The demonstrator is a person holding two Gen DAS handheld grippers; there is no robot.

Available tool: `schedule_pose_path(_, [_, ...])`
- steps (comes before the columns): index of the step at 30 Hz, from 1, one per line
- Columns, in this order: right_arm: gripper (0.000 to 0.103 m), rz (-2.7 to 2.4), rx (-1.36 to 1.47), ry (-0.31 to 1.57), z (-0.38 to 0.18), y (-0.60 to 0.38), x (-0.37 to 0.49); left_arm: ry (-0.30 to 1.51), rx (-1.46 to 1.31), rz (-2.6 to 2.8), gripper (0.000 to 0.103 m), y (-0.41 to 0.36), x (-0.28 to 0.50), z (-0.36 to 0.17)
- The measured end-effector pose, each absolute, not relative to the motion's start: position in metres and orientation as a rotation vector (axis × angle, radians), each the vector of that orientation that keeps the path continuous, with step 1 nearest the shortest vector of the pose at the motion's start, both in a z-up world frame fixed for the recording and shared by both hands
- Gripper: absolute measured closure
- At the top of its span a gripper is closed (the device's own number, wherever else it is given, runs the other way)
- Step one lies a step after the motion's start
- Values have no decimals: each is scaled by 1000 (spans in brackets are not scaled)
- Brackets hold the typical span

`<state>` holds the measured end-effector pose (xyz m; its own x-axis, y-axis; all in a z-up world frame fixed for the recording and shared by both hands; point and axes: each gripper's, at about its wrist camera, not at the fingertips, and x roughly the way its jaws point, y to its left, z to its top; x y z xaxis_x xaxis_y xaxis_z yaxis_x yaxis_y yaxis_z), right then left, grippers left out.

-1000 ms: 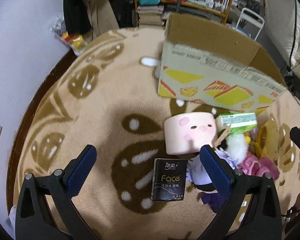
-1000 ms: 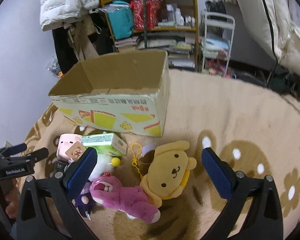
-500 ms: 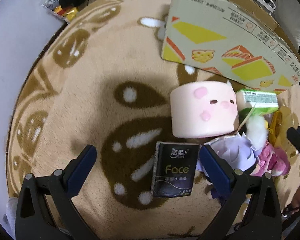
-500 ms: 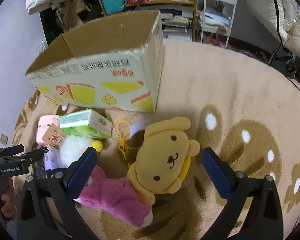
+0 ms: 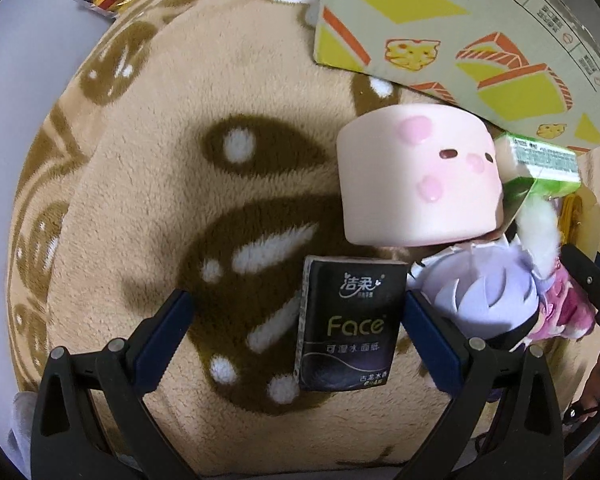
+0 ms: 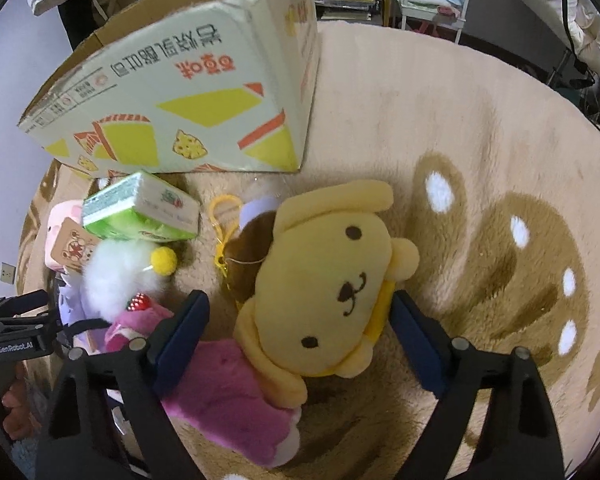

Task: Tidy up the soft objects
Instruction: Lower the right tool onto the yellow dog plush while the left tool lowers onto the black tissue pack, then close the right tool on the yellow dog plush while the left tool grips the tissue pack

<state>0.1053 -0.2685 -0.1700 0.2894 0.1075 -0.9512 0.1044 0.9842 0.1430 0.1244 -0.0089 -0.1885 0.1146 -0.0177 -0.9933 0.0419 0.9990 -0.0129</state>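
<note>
The yellow dog plush (image 6: 332, 280) lies face up at the centre of the right wrist view, propped on the pink plush (image 6: 228, 392), with the cardboard box (image 6: 204, 92) in the upper left; it looks light and squashy, so I'd pinch it across the head where the stuffing is thickest. The right gripper (image 6: 300, 336) straddles it, jaws closing, pads not yet pressing. In the left view, the left gripper (image 5: 298, 332) stands spread around the black tissue pack (image 5: 350, 324), low in frame, light and crushable.
</note>
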Motion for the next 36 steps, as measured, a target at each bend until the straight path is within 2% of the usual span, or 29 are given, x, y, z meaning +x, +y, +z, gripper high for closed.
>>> schedule_pose_path(5, [16, -5, 191, 1287, -174, -268, 103, 1449, 47, -39, 3, -17, 122, -193])
schedule_pose_path(8, [21, -12, 205, 1298, -176, -273, 104, 1443, 45, -56, 11, -21, 118, -193])
schedule_pose_path(13, [21, -9, 210, 1301, -178, -278, 105, 1444, 48, -67, 31, -28, 116, -193])
schedule_pose_path(15, [21, -8, 203, 1302, -178, -283, 110, 1440, 23, -47, 46, -23, 114, -191])
schedule_pose_path(17, [22, -5, 199, 1302, -180, -281, 108, 1439, -11, -20, 57, -16, 113, -191])
schedule_pose_path(27, [33, -13, 135, 1282, -172, -264, 101, 1364, -83, -37, 59, -14, 107, -165])
schedule_pose_path(36, [36, 14, 87, 1195, -147, -254, 97, 1246, -82, -1, 59, 6, 90, -132])
